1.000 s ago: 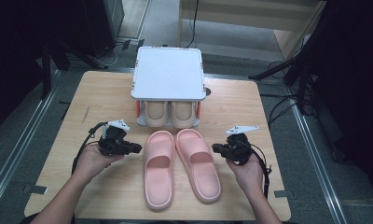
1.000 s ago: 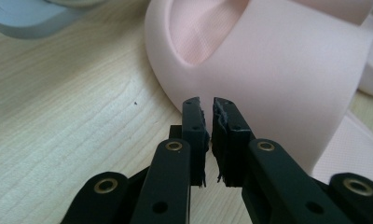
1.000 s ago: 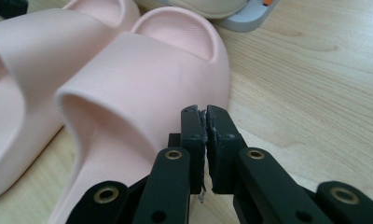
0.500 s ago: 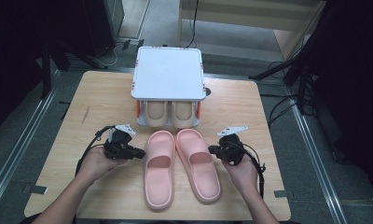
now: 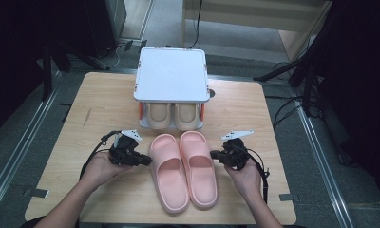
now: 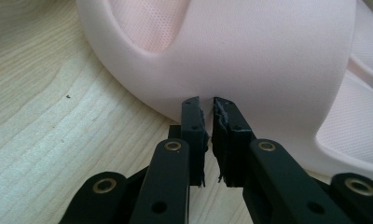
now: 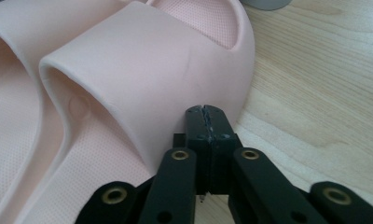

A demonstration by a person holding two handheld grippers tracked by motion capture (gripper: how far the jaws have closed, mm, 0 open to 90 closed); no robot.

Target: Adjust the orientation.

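Flanking the pink slippers (image 5: 183, 171) from either side, the left gripper (image 5: 147, 162) and right gripper (image 5: 213, 154) each pointed inward at a strap, jaws nearly pressed together on the left, fully so on the right, pinching nothing (toes aimed at the shoe rack (image 5: 171, 76) beyond, already holding a beige pair (image 5: 171, 115)).

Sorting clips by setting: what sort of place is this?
Probably a lab or workshop: a bare wooden table with pink slippers, a small white shoe rack, and cables on the floor.
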